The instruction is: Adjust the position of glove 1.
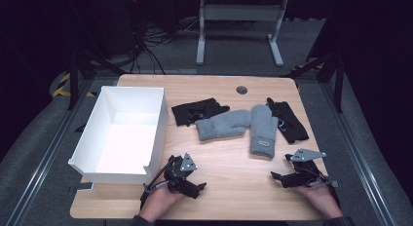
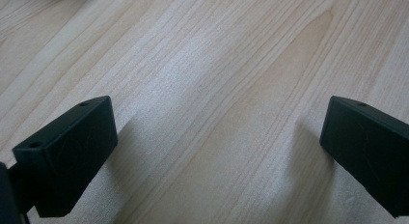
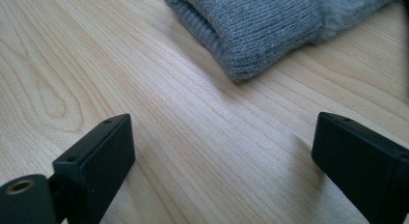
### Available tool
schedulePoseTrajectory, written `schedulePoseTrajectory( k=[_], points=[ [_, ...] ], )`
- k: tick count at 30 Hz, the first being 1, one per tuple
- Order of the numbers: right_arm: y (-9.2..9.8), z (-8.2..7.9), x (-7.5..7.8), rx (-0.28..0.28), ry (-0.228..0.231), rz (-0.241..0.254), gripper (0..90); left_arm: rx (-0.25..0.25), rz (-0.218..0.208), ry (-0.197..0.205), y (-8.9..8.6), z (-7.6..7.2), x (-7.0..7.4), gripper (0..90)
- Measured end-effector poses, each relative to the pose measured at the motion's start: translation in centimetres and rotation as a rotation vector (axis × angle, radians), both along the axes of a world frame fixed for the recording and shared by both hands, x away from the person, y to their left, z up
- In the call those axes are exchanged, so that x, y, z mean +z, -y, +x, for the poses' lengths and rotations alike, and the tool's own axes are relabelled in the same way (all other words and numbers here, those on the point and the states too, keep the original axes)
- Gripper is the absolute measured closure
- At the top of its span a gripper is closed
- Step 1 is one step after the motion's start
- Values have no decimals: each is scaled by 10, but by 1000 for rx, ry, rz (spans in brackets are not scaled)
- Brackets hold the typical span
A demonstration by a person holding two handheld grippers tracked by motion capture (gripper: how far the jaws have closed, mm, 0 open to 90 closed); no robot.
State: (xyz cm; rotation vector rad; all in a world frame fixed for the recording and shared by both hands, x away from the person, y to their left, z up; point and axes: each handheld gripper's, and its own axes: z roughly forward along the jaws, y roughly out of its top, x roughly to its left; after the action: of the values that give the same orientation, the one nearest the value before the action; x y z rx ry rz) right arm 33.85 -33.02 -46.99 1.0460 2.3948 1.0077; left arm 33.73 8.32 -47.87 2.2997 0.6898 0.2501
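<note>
Two grey mittens lie mid-table: one (image 1: 224, 124) on its side, the other (image 1: 263, 129) with its cuff toward me. A black glove (image 1: 197, 110) lies left of them and another black glove (image 1: 288, 120) to their right. My left gripper (image 1: 195, 187) rests near the front edge, by the corner of a white box (image 1: 122, 133). Its jaws stand open over bare wood (image 2: 217, 137). My right gripper (image 1: 281, 167) sits at the front right, open and empty (image 3: 222, 156). The grey mitten's knitted cuff (image 3: 260, 31) lies just ahead of its jaws.
The open white box takes up the left part of the wooden table (image 1: 234, 192). A round grey grommet (image 1: 241, 89) sits near the far edge. Beyond the table stands a white desk frame (image 1: 238, 26) on a dark floor with cables.
</note>
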Motion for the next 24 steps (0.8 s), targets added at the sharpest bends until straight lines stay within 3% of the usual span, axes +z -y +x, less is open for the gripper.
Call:
schedulePoseTrajectory(
  k=[6,8,14,24],
  points=[
    [1,-1,1,9,-3,-6,95,-10,-3,-2,1,-1,0,1],
    [1,-1,4,24,-15,-16,159,-33,-1,-1,1,-1,0,2],
    [-3,0,13,40,-15,-8,221,-89,-4,0,1,-2,0,1],
    [-8,16,30,41,-9,56,441,-98,-5,-1,1,-2,0,0]
  ],
)
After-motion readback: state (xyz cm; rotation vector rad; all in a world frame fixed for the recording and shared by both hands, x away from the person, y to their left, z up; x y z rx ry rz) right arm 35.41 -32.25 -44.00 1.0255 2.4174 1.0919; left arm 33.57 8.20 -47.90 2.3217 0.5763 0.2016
